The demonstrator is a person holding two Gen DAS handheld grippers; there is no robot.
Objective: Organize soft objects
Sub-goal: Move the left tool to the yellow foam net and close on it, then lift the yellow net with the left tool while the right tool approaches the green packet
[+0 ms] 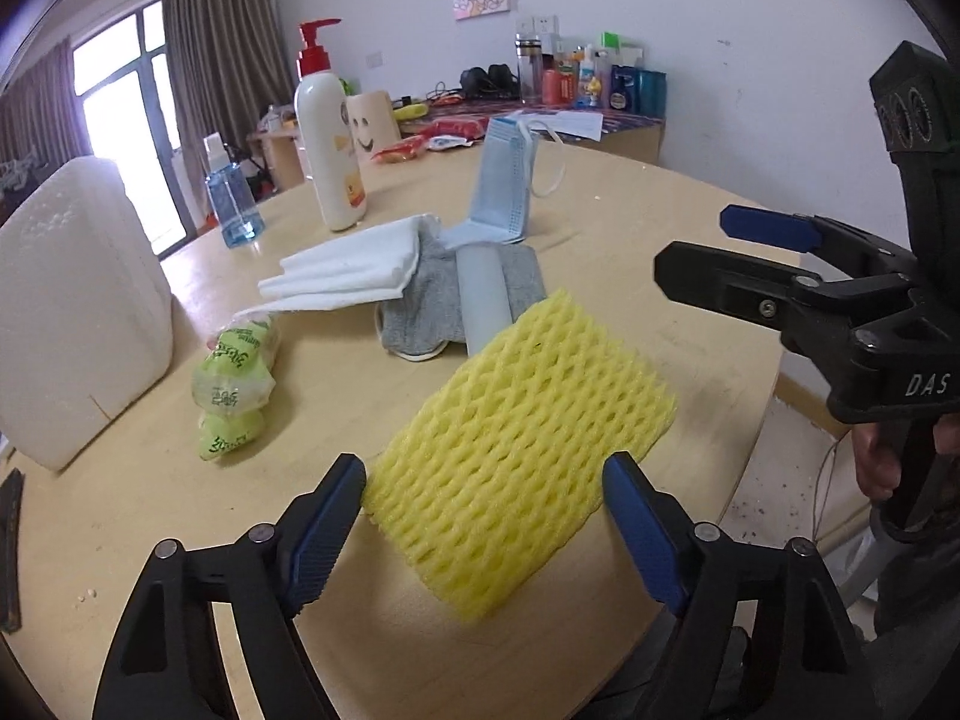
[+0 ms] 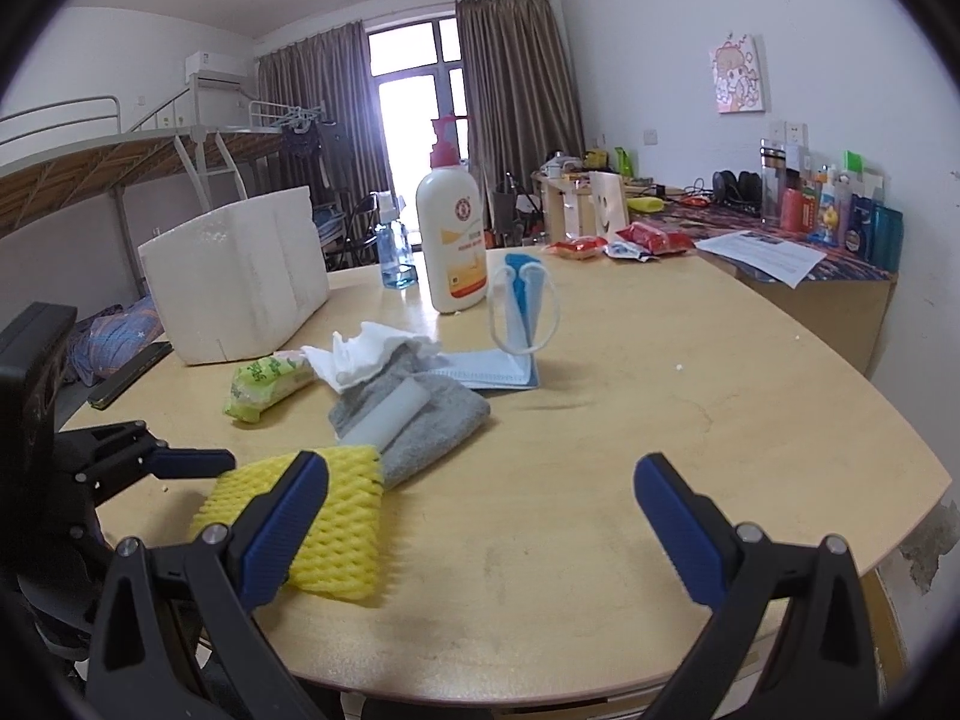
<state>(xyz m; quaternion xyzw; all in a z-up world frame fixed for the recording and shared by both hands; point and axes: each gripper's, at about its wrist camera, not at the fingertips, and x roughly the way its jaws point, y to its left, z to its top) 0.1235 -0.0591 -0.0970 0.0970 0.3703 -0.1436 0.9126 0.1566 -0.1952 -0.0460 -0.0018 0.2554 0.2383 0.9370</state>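
Foam net [image 1: 516, 438]: yellow mesh sleeve, open lattice, flat on table [image 1: 630, 228] at near edge, right in front of L cam; far end just beside pale tube.
L gripper [image 1: 483, 531]: fingers wide apart, holding nothing; net's near end lies between the blue ribbed pads, contact can't tell.
R gripper [image 2: 480, 525]: spread wide, nothing held; bare tabletop between tips; its L finger overlaps net [image 2: 336, 534] in R view only.
R gripper in L view [image 1: 696, 246]: seen side-on at right, jaws parted, above table edge, well apart from net.
L gripper in R view [image 2: 198, 462]: only one blue tip + black frame show, at net's far-left corner.
Grey sock [image 1: 432, 306]: soft knit, crumpled, mid-table; pale tube [image 1: 483, 294] lies across it.
White cloth [image 1: 354, 270]: folded layers, overlapping sock's left side.
Face masks [image 1: 501, 180]: blue pleated, one propped upright w/ ear loops, one flat beside it.
Tissue packs [image 1: 231, 384]: green-yellow plastic wrap, left of sock.
Foam box [image 1: 78, 306]: white styrofoam, pebbled, far left.
Lotion bottle [image 1: 327, 138]: white, red pump, behind cloth; blue spray bottle [image 1: 231, 204] to its left.
R view only: bunk bed [image 2: 120, 150], black phone-like slab [image 2: 129, 375] by foam box.
L view only: person's hand [image 1: 882, 456] on R gripper handle.
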